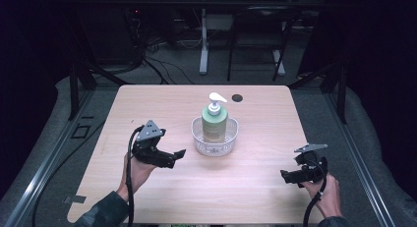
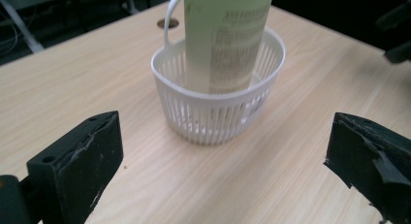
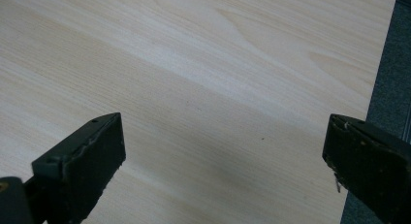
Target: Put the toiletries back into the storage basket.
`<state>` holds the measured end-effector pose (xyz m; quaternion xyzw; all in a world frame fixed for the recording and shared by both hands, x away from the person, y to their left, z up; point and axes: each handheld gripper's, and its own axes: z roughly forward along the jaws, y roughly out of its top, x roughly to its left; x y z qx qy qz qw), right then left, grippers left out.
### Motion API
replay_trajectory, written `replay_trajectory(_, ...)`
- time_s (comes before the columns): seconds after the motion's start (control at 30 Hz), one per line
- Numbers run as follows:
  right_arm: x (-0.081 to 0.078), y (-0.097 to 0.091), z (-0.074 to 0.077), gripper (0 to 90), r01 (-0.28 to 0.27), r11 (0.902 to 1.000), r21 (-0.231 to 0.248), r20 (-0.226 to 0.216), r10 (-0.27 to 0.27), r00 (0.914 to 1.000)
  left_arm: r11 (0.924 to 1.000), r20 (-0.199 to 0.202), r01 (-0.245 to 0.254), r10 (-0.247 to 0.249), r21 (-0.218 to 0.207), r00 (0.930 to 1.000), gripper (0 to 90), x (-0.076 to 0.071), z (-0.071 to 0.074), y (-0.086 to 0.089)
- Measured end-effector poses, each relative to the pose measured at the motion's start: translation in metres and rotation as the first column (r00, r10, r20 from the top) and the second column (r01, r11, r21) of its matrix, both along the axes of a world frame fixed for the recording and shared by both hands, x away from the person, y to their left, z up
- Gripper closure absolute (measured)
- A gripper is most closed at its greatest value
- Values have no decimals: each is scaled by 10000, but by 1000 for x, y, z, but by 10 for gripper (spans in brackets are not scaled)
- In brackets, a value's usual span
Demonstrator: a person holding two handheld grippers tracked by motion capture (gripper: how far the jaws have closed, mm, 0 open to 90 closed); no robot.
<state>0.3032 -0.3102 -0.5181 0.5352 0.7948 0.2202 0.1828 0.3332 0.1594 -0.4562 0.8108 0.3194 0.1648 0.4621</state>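
Two hand-held grippers flank a soap bottle standing in a white basket on a wooden table.

The left gripper [image 1: 178, 154] hovers just beside the basket [image 1: 215, 144] with its jaws spread wide apart and nothing between them — in the left gripper view the basket [image 2: 213, 118] sits directly ahead of the open jaws, near but not touching, with the pale green pump bottle [image 2: 228, 37] upright inside it. From above, the bottle [image 1: 214, 123] with its white pump head stands ahead and to the right of that gripper. The right gripper [image 1: 287, 177] is held well apart from the basket, near the table's [image 1: 255, 187] right edge — its jaws too stand wide open over bare wood [image 3: 203, 88], with dark floor [image 3: 392, 78] just beyond the right-hand jaw.
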Motion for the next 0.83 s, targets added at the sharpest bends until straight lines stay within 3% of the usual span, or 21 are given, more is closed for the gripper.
replay_trajectory(0.03,0,0,0,11,12,10000,-3,-1,-12,10000,9998,-204,-4,8,185,9998,0,-1,-7,4)
replay_trajectory(0.27,0,1,1,11,-54,9999,-109,66,55,10000,9980,-627,-290,326,563,9975,0,-9,-28,23)
replay_trajectory(0.43,0,1,1,11,-53,9999,-116,71,54,10000,9971,-857,-594,633,481,9943,0,-12,-35,34)
replay_trajectory(0.47,0,1,1,12,-46,9999,-132,78,47,10000,9963,-780,-679,719,531,9944,0,-13,-36,35)
replay_trajectory(0.5,0,1,1,18,-41,9999,-143,85,42,10000,9927,-353,-866,898,841,9953,0,-16,-36,35)
replay_trajectory(0.6,0,2,1,26,-51,9999,-138,57,52,10000,9907,-69,-918,930,1004,9956,0,-17,-35,34)
replay_trajectory(0.67,0,2,1,29,-68,9998,-180,59,69,10000,9907,59,-965,964,959,9953,0,-18,-34,33)
replay_trajectory(0.83,1,3,1,29,-75,9998,-166,43,76,10000,9837,82,-955,954,1527,9954,0,-14,-40,33)
